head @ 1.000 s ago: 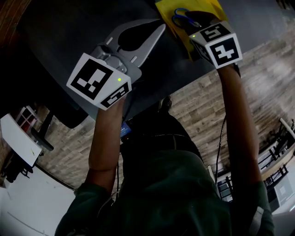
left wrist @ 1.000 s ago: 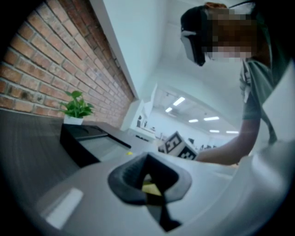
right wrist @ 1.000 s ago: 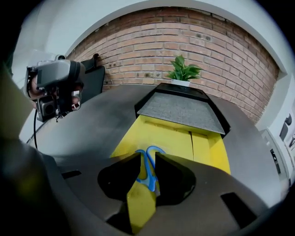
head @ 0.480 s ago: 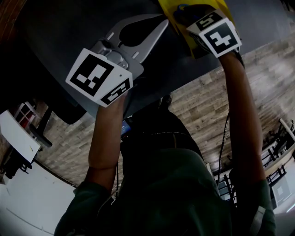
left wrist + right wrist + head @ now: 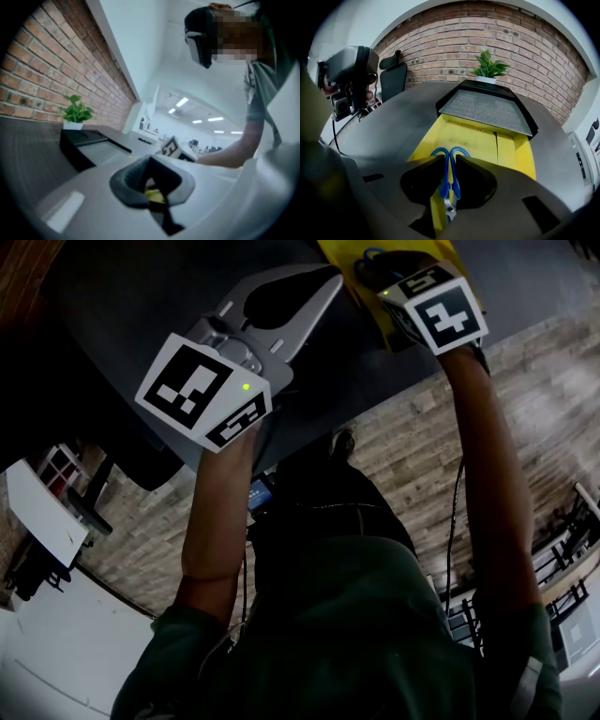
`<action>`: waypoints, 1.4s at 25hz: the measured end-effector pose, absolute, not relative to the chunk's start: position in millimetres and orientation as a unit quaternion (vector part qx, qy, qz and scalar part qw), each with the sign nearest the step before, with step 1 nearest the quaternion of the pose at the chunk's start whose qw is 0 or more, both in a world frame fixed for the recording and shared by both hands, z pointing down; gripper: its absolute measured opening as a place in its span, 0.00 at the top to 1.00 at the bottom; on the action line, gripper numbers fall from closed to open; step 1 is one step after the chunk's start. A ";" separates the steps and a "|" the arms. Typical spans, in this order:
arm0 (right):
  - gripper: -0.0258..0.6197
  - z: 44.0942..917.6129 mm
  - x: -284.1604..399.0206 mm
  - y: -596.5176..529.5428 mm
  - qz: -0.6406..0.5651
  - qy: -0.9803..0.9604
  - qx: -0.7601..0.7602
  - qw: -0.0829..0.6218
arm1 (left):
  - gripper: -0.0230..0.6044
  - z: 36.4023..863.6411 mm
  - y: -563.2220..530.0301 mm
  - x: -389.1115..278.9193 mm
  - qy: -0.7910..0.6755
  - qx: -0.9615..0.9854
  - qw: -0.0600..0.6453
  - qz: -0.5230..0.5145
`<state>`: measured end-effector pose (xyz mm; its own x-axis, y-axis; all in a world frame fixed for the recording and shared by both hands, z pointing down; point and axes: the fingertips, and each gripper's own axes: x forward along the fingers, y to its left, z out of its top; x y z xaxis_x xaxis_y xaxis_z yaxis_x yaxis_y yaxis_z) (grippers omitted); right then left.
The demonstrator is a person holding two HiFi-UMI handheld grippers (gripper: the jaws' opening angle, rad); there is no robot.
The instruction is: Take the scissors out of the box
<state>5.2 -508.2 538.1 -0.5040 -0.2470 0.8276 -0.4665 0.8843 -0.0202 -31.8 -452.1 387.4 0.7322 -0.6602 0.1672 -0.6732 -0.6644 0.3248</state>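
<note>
**Right gripper clamped on the scissors inside the yellow box**

A dark grey table (image 5: 384, 122) fills most of the right gripper view, with a brick wall (image 5: 487, 37) behind it. On the table lies an open yellow box (image 5: 468, 138). Its far edge meets a black, grey-lined tray (image 5: 485, 108).

The left gripper (image 5: 323, 287) hangs over the table beside the box. Its jaws are closed together with nothing between them.

The right gripper (image 5: 449, 161) reaches into the box, and its jaws are pressed narrow onto the blue handles of the scissors (image 5: 445, 185). The scissors are within the box, above its yellow floor. Their handle loops point toward the tray and their pivot points back toward the camera. Whether they rest on the floor cannot be told.

A small potted plant (image 5: 489, 65) stands beyond the tray, near the wall.
</note>
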 end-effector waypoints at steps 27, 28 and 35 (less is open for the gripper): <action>0.85 371.1 37.6 -486.8 0.066 -0.891 0.324 0.310 | 0.99 284.1 -409.3 -24.1 -0.365 0.925 0.104 0.019; 0.85 363.7 38.9 -484.7 0.064 -0.893 0.326 0.304 | 0.99 280.1 -407.4 -22.6 -0.365 0.926 0.101 0.019; 0.85 320.3 34.2 -463.4 0.061 -0.906 0.325 0.265 | 0.99 256.2 -388.9 -22.2 -0.366 0.927 0.081 0.020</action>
<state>34.2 -463.4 320.3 -0.6477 -0.5567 0.5202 -0.6214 0.7810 0.0621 -22.2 -388.9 256.2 0.7316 -0.6749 0.0965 -0.6814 -0.7194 0.1350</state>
